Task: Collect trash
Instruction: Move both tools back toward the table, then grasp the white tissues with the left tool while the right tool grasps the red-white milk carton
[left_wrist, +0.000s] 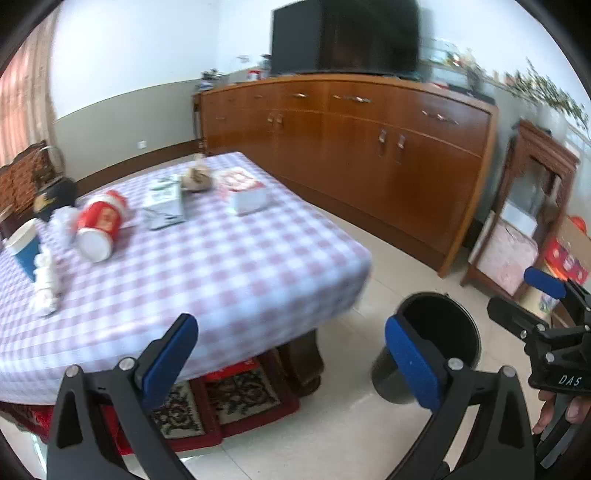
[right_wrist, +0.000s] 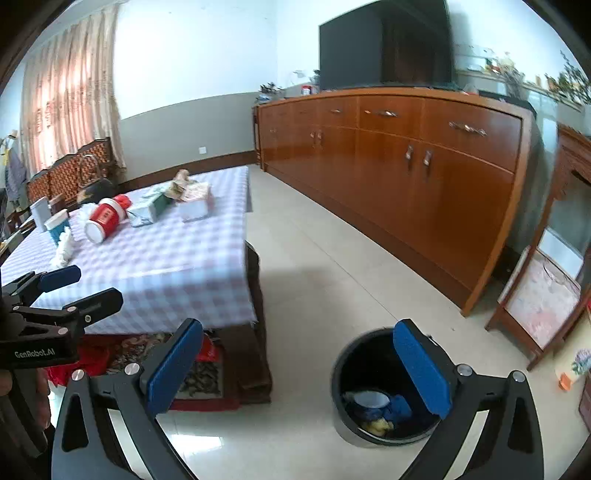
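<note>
- Trash on the checked tablecloth (left_wrist: 229, 266), left wrist view: one red can (left_wrist: 100, 223) lying on its side, one blue paper cup (left_wrist: 25, 246) standing at the left edge, a row of crumpled white tissues (left_wrist: 48, 273) beside it, one green-white carton (left_wrist: 164, 205), one crumpled brown wrapper (left_wrist: 197, 177) and one white box (left_wrist: 251, 201).
- One black bin (left_wrist: 439, 332) stands on the tiled floor just beside the table corner; its inside looks dark and I cannot tell the contents here.
- Left gripper (left_wrist: 291, 362) has its two blue pads wide apart and holds nothing.
- Right wrist view: black bin (right_wrist: 369, 391) holds one blue cup, some blue scraps and a yellow piece.
- Right gripper (right_wrist: 299, 365) is spread wide above the floor, one pad over the bin rim, and is empty.
- On the table lie the red can (right_wrist: 105, 219), the blue cup (right_wrist: 58, 225) and the carton (right_wrist: 147, 208).
</note>
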